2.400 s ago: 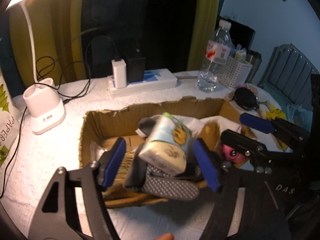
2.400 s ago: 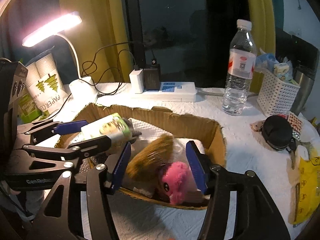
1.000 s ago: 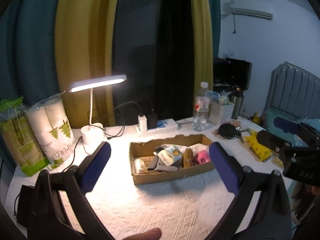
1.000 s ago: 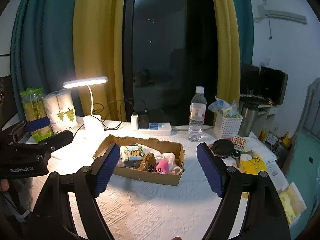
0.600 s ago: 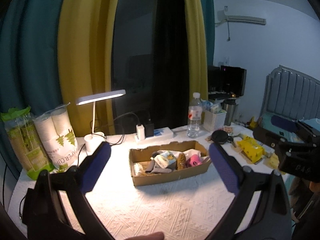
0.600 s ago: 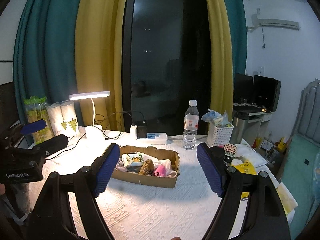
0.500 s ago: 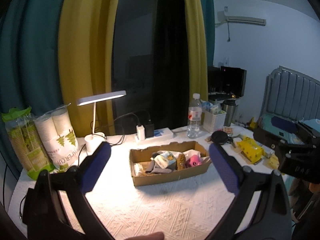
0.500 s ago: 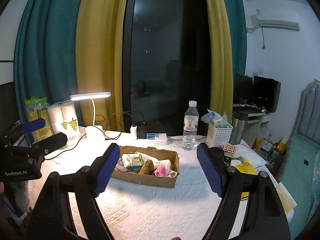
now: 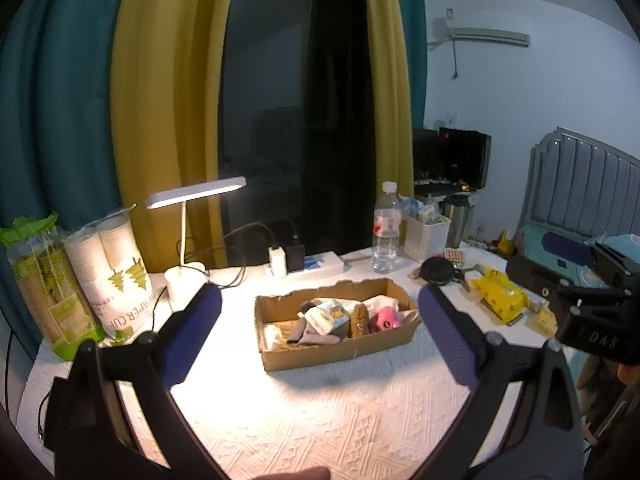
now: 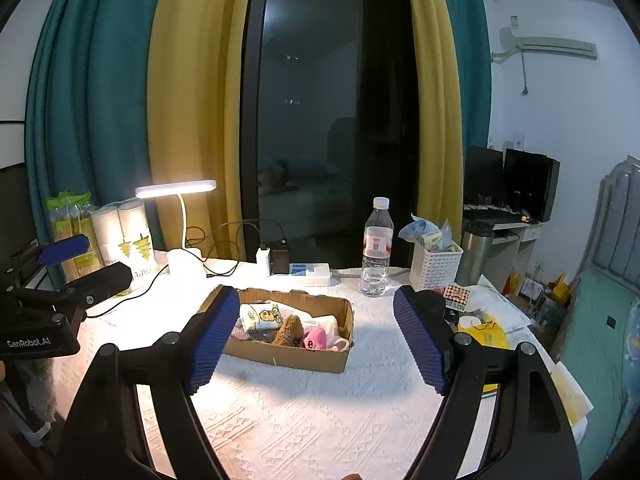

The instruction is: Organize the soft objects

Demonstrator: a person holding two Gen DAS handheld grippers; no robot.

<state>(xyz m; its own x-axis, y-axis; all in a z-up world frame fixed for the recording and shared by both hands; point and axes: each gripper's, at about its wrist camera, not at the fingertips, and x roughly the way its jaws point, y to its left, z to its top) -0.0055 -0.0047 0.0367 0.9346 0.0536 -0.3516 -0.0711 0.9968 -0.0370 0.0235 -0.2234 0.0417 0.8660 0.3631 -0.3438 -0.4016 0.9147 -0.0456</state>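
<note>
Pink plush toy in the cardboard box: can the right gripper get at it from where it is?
Probably yes. The right gripper is open and empty, the pink plush toy lies exposed in the open-topped cardboard box, with only bare tablecloth between.

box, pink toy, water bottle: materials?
Box: brown corrugated cardboard, matte; torn ragged rim.
Pink toy: plush, probably; fuzzy outline, too small to be sure.
Water bottle: clear plastic, likely; see-through, white cap, printed label.
</note>
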